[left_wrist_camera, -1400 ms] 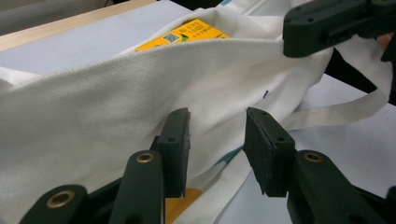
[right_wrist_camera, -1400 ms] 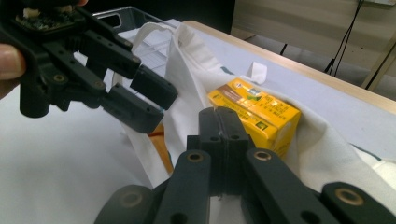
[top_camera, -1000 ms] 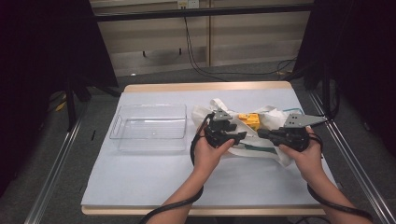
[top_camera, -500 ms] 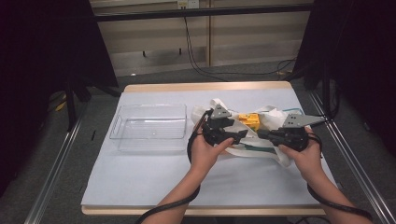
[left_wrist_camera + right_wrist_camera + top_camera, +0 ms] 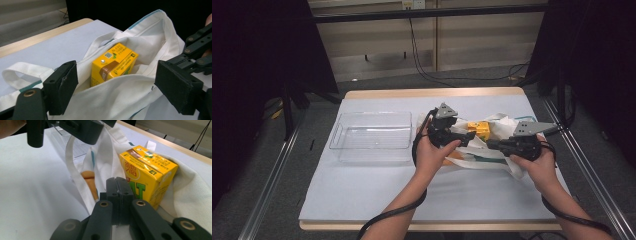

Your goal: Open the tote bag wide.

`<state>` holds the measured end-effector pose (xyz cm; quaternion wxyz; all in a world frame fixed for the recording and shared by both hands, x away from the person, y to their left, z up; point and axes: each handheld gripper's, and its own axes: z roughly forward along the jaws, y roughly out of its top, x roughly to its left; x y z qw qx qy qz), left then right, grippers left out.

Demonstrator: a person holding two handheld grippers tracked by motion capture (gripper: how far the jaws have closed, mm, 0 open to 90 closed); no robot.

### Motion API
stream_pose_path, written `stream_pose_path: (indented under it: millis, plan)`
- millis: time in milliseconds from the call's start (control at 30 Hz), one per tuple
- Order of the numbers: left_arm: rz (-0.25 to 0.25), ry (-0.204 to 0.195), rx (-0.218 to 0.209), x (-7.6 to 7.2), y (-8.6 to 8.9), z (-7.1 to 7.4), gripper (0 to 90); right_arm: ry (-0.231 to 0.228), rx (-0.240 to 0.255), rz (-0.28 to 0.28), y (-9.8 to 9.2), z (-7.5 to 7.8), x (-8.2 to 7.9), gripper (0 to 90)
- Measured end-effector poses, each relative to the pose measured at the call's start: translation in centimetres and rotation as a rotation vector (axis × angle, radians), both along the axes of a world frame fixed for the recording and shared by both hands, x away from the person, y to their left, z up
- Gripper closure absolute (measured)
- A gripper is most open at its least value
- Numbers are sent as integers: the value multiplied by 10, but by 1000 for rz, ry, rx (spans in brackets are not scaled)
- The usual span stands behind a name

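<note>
A yellow drink carton (image 5: 113, 65) (image 5: 147, 177) (image 5: 477, 130) stands inside an open white cloth bag (image 5: 120, 100) (image 5: 502, 122) at the table's right. My left gripper (image 5: 119, 90) (image 5: 466, 138) faces the bag's mouth. Its jaws have just been opening and stand wide apart, touching neither the carton beyond them nor the cloth. My right gripper (image 5: 120, 192) (image 5: 490, 145) is shut at the bag's near rim, apparently pinching the cloth right in front of the carton. A tan-orange item (image 5: 88, 176) lies deeper in the bag, partly hidden by a strap.
A clear plastic bin (image 5: 372, 136) sits empty to the left of the bag. The white table mat (image 5: 377, 200) runs to the wooden front edge. Metal rails run along both sides of the table. Cables trail from both grippers.
The left gripper's jaws stand wider than before, and that hand has shifted slightly to the left. The right hand and the bag have stayed put.
</note>
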<state>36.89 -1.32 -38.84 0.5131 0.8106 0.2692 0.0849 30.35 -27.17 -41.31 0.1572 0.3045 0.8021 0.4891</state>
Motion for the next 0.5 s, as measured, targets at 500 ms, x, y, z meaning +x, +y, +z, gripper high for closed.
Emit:
stream_pose_path:
  millis: [500]
  plan:
    - [-33, 20, 82, -1, 0, -11, 328, 29, 11, -38, -3, 6, 3, 747]
